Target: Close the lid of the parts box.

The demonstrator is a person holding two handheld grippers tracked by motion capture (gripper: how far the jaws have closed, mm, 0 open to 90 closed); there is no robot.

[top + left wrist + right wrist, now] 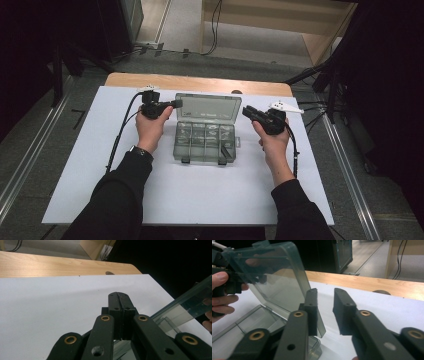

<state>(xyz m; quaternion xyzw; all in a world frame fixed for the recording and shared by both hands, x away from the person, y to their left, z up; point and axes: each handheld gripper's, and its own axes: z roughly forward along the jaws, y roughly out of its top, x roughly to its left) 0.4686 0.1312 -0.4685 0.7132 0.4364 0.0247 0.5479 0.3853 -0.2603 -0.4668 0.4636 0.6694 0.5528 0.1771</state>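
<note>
Left gripper jaws together beside lid, right gripper apart, empty. Lid looks unsupported; may drop onto organizer box if bumped.

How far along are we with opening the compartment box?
Done: the clear lid of the compartment box stands raised. In hand: the left hand-held gripper, jaws shut, sits at the lid's left edge; the right hand-held gripper is open beside its right edge. Left: folding it fully back.

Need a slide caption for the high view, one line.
Person at a white-covered table, left gripper shut beside the raised lid of a clear compartment box, right gripper open beside it.
</note>
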